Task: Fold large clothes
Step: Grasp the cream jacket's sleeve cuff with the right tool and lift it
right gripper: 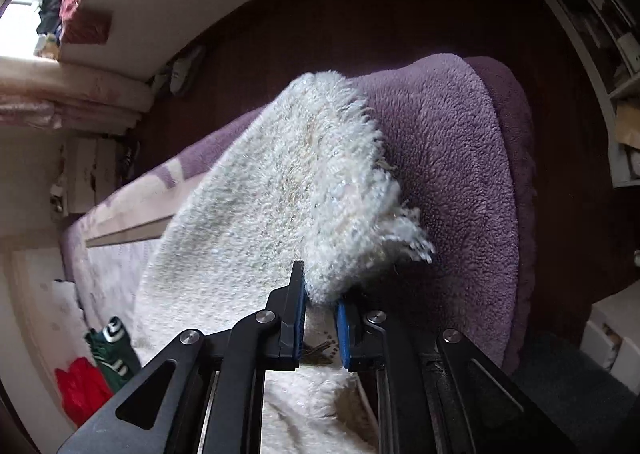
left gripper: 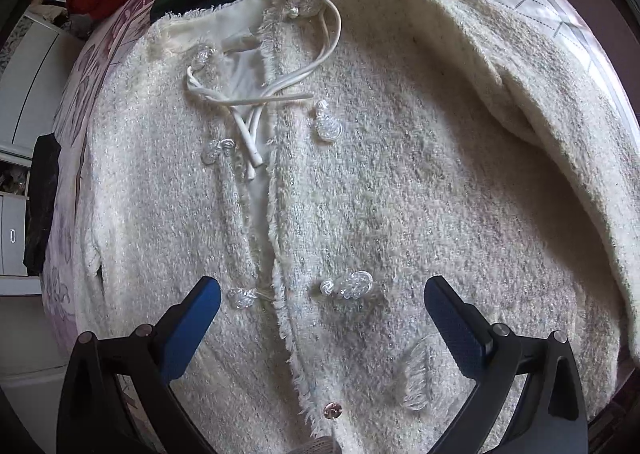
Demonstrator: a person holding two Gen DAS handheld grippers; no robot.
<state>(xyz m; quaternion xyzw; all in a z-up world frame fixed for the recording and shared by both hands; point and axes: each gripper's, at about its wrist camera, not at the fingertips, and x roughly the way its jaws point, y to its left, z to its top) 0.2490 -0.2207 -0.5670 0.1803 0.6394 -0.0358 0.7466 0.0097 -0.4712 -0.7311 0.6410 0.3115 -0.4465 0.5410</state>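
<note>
One cream fuzzy jacket (left gripper: 360, 193), fringed, bead-fastened.

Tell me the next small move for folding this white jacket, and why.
Probably lift the right gripper, which is shut on the fringed sleeve end, and carry it across the white jacket front. The left gripper is open above the front and holds nothing.

Two black-framed grippers, left (left gripper: 322, 308) and right (right gripper: 320, 304), with blue textured jaws and silver pivot screws.
</note>
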